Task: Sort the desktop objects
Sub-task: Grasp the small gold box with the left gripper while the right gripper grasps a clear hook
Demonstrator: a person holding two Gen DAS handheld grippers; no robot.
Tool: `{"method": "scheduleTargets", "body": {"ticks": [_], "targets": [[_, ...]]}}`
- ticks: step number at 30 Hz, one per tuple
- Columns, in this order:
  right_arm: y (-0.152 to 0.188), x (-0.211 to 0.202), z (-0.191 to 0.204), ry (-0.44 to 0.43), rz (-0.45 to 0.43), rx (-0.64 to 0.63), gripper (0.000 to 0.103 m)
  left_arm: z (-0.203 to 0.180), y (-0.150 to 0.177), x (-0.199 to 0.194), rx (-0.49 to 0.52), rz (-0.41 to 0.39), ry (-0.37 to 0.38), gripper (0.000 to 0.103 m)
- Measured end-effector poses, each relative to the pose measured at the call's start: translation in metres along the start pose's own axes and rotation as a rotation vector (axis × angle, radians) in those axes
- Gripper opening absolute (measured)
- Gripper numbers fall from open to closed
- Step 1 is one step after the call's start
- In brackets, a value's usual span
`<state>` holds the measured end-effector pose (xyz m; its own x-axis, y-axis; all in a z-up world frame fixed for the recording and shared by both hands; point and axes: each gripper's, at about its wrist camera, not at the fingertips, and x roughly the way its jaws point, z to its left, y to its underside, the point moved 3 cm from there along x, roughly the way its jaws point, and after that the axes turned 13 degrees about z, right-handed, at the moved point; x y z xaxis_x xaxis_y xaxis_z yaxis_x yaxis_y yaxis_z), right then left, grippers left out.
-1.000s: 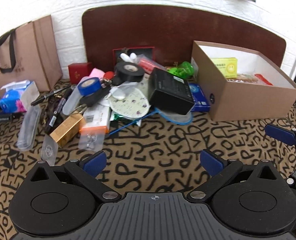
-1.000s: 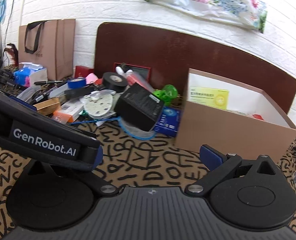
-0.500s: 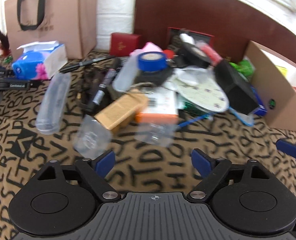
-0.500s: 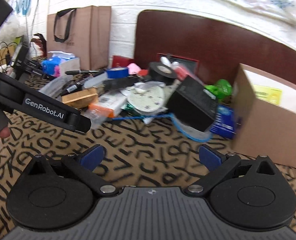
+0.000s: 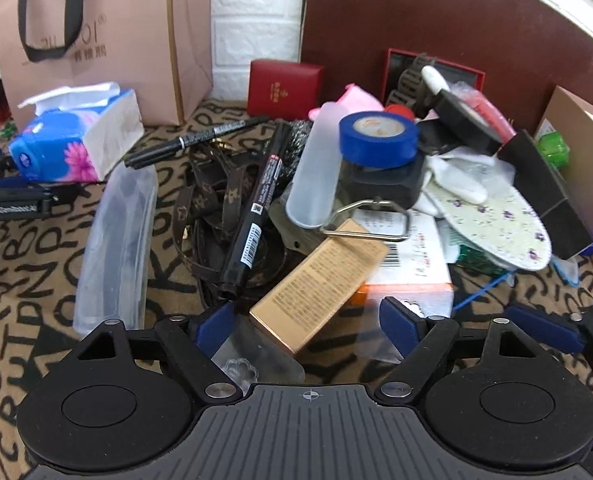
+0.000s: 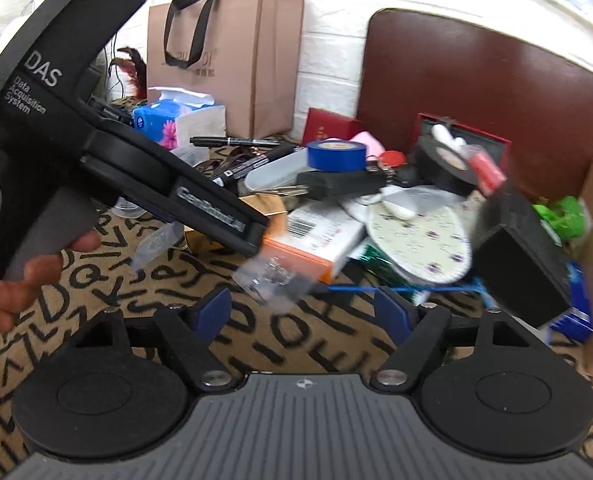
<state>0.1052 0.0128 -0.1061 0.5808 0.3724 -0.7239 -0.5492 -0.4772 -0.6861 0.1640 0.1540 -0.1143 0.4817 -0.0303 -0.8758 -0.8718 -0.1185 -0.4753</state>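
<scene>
The left gripper (image 5: pixel 308 320) hangs over the near edge of the clutter with its jaws apart and just narrowed — the gold box (image 5: pixel 316 284) and a clear plastic bag (image 5: pixel 256 356) lie between its blue pads, neither visibly pressed. The right gripper (image 6: pixel 302 306) is also apart, having just closed a little, with a small clear packet (image 6: pixel 274 276) lying loose ahead of its fingertips. Behind on the patterned cloth (image 5: pixel 40 276) sit the blue tape roll (image 5: pixel 376 136), a black marker (image 5: pixel 252 216) and the tissue pack (image 5: pixel 76 136).
</scene>
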Motion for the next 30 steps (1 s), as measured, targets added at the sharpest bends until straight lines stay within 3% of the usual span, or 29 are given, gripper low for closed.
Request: {"method": "scheduleTargets", "body": {"ticks": [3,5,6,8,10,11,12,14,15,16,18,19,20,22,30], "targets": [[-0.005,0.013,0.000,-0.019,0.015,0.018,0.077,0.003,-0.002,0.006,0.016,0.010,0.010,0.087],[-0.007,0.019,0.001,-0.024,0.013,0.026,0.071,0.001,-0.002,0.006,0.046,0.008,-0.007,0.081],[-0.008,0.022,0.001,-0.025,0.012,0.033,0.066,0.000,-0.001,0.005,0.056,0.009,-0.021,0.070],[-0.010,0.024,0.000,-0.027,0.010,0.054,0.058,0.001,0.001,0.002,0.066,0.011,-0.007,0.059],[-0.010,0.024,0.000,-0.020,-0.001,0.059,0.049,0.002,0.002,0.003,0.056,0.017,0.007,0.057],[-0.009,0.025,-0.001,-0.014,0.003,0.059,0.047,0.002,0.002,0.004,0.053,0.019,0.009,0.058],[-0.010,0.026,-0.001,-0.012,0.005,0.062,0.045,0.002,0.002,0.007,0.049,0.026,0.013,0.066],[-0.010,0.027,-0.002,-0.013,0.003,0.064,0.045,-0.001,0.003,0.012,0.055,0.047,0.004,0.063],[-0.010,0.026,-0.003,-0.013,0.000,0.064,0.038,-0.003,0.003,0.010,0.067,0.045,-0.008,0.049],[-0.009,0.025,-0.003,-0.018,0.001,0.061,0.028,-0.006,0.004,0.008,0.076,0.052,0.012,0.042],[-0.008,0.021,-0.002,-0.007,-0.005,0.050,0.027,-0.010,0.007,0.003,0.074,0.071,0.076,0.036],[-0.006,0.019,-0.003,-0.005,-0.004,0.045,0.007,-0.012,0.009,0.002,0.077,0.075,0.085,0.034],[-0.005,0.018,-0.004,-0.011,0.003,0.049,0.004,-0.015,0.011,0.000,0.079,0.075,0.080,0.034],[0.000,0.015,-0.008,-0.014,0.014,0.071,0.003,-0.021,0.016,-0.002,0.089,0.078,0.087,0.028],[0.025,-0.020,-0.028,-0.003,0.002,0.110,0.003,-0.042,0.032,-0.009,0.093,0.109,0.186,0.028]]}}
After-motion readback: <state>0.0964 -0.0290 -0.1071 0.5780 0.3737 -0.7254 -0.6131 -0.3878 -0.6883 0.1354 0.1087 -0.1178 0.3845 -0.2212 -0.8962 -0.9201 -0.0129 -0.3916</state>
